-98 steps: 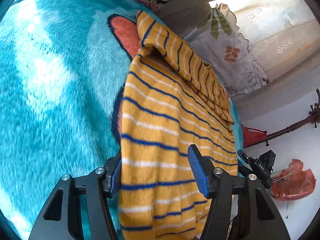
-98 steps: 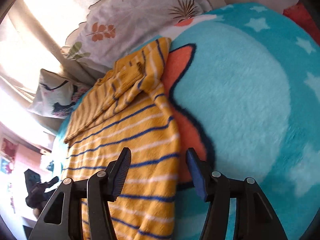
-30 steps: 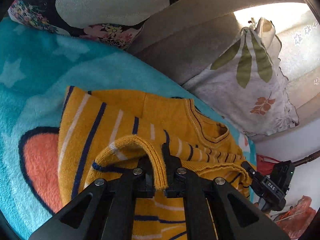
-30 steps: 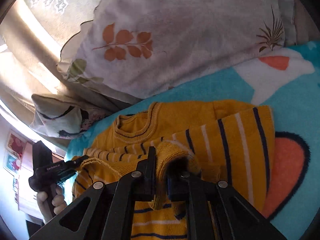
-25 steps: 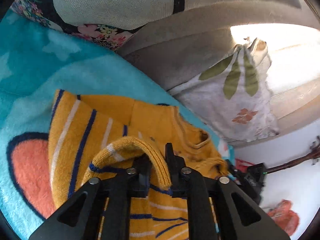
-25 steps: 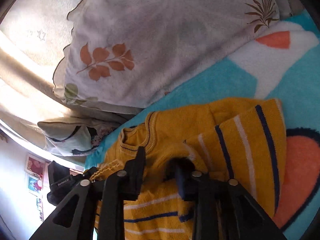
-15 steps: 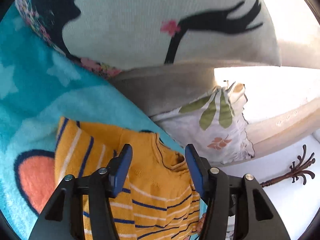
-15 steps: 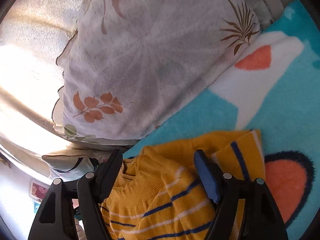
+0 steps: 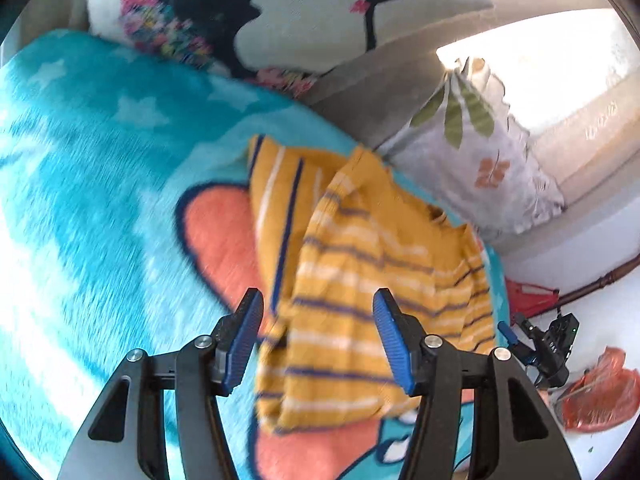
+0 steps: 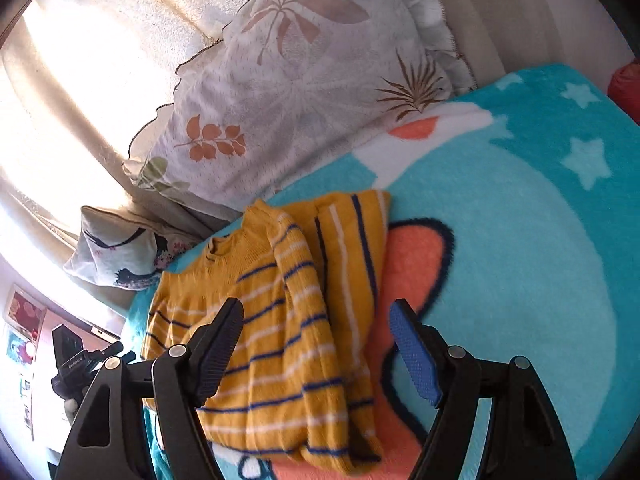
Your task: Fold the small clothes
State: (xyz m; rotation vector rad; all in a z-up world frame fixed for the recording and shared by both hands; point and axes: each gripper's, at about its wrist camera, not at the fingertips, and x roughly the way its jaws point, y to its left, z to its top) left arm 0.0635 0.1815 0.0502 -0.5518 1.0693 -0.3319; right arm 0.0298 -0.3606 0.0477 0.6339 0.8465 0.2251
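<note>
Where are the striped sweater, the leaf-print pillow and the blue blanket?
striped sweater (image 10: 280, 344), right wrist view, on its folded front.
leaf-print pillow (image 10: 304, 92), right wrist view, middle of its face.
blue blanket (image 10: 520, 248), right wrist view, a bare turquoise part.

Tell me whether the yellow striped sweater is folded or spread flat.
Folded. The sweater lies on the blanket doubled over itself, its striped lower half laid over the upper part near the collar, one sleeve tucked across.

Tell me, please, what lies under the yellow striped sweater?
The yellow striped sweater lies folded on a turquoise blanket, partly over its orange patch. Whatever pattern lies beneath the sweater is covered.
</note>
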